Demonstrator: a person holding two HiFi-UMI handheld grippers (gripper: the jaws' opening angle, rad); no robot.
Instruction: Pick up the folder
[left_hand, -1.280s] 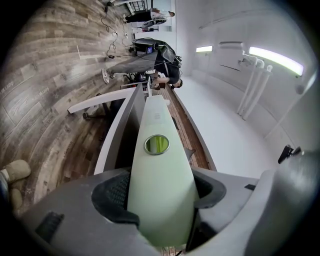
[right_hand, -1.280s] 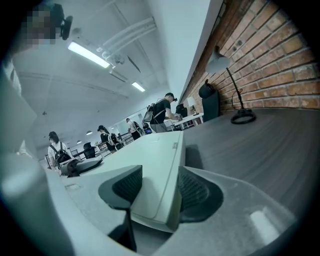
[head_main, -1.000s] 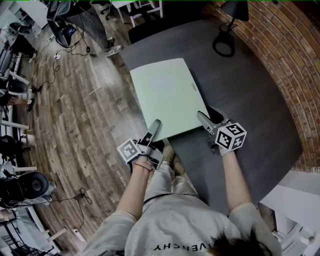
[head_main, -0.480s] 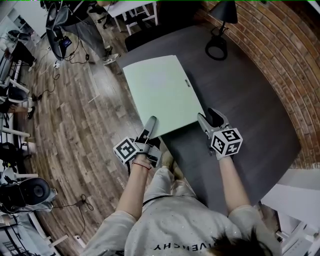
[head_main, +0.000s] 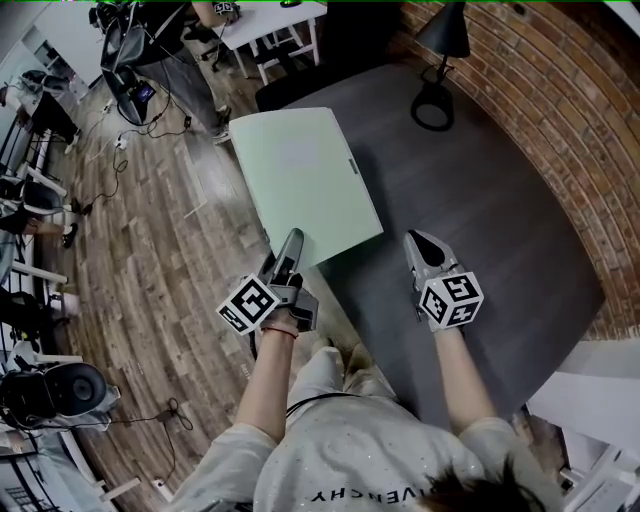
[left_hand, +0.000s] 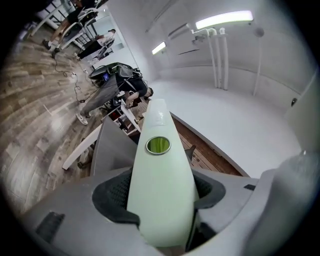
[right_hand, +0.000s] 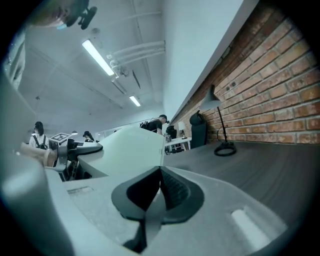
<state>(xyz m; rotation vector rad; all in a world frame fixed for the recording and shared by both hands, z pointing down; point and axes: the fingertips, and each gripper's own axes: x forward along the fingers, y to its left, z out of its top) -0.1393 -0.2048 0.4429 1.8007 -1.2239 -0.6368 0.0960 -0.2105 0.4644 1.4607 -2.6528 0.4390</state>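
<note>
Pale-green folder (head_main: 300, 180), apparently clear of tabletop (head_main: 480, 230), held by near corner in left tool (head_main: 289, 243) alone; right tool (head_main: 421, 243) just closed, empty, apart from it. Risk: one-corner pinch lets folder sag, swing, slip out.

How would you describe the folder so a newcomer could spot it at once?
Start at the dark grey table beside the brick wall. At its left edge, a pale green rectangular folder juts out over the wooden floor, its near edge clamped in the left gripper. It is the only pale, flat sheet there; the black desk lamp stands behind.
</note>
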